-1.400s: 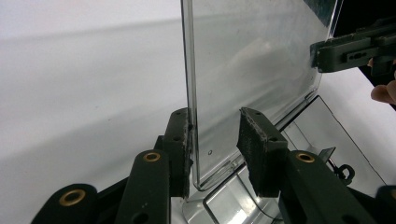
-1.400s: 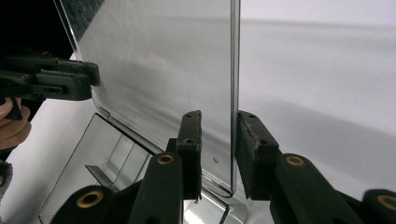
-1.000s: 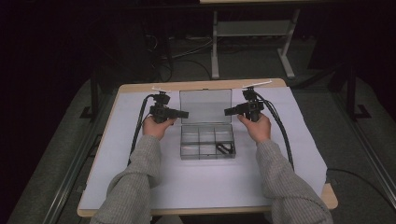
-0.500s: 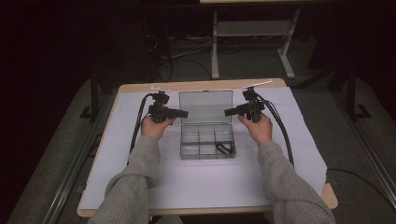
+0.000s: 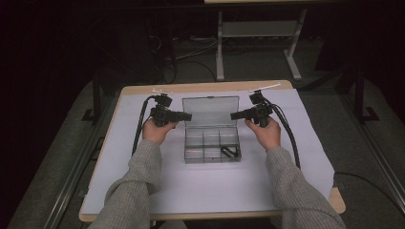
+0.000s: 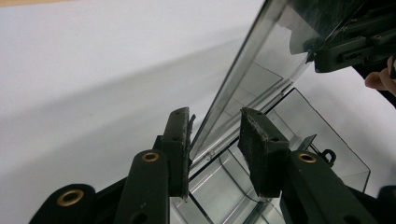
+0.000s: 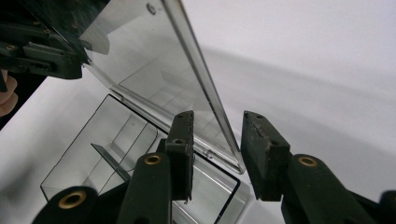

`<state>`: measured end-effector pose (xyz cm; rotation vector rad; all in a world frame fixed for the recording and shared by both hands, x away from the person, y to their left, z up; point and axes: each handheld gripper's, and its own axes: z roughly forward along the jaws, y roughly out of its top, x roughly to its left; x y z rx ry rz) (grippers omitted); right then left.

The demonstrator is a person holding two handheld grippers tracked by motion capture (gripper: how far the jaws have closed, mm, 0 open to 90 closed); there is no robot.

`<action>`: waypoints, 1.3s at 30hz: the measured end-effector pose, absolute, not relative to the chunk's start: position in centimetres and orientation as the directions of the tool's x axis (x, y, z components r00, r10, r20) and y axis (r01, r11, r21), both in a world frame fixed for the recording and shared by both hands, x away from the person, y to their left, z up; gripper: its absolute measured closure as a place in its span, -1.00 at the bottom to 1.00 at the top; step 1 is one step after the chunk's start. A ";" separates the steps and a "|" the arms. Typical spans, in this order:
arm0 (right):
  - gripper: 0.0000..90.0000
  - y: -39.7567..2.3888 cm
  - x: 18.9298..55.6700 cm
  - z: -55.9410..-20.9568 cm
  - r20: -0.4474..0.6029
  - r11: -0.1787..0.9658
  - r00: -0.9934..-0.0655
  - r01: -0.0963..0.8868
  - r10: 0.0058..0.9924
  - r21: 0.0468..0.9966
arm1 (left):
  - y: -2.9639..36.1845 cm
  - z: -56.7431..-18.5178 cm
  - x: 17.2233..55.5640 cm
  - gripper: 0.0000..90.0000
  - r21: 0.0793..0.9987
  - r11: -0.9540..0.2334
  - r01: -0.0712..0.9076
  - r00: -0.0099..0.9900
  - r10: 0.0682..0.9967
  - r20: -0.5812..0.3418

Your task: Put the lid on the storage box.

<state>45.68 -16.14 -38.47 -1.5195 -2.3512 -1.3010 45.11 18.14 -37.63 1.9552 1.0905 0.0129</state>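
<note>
A clear plastic compartment box (image 5: 212,143) lies open on the white table cover, its lid (image 5: 210,110) standing up at the back. A small dark part (image 5: 230,151) lies in the front right compartment. My left gripper (image 5: 188,116) points in at the lid's left edge. In the left gripper view that edge (image 6: 219,116) runs between the open jaws (image 6: 215,123), close to one pad and clear of the other. My right gripper (image 5: 232,116) faces it at the lid's right edge (image 7: 210,102). Its jaws (image 7: 217,123) have just been opening and straddle that edge without pressing.
The white cover (image 5: 215,191) spreads over the wooden table (image 5: 334,202), with bare room in front of the box and at both sides. Cables trail from each gripper toward the table's back. A dark floor and a metal stand (image 5: 258,33) lie beyond.
</note>
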 end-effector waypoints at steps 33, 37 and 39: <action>0.32 -16.6 43.6 -37.8 0.387 0.212 -0.523 0.761 0.760 0.613 | 18.3 -36.8 43.7 0.38 0.702 -0.280 0.655 0.651 0.680 -0.336; 0.29 -17.0 43.1 -37.5 0.379 0.224 -0.527 0.761 0.761 0.609 | 18.2 -36.7 43.5 0.36 0.705 -0.280 0.652 0.653 0.680 -0.334; 0.28 -17.0 42.7 -37.4 0.369 0.236 -0.532 0.758 0.762 0.608 | 18.2 -36.7 43.4 0.35 0.707 -0.279 0.650 0.654 0.680 -0.332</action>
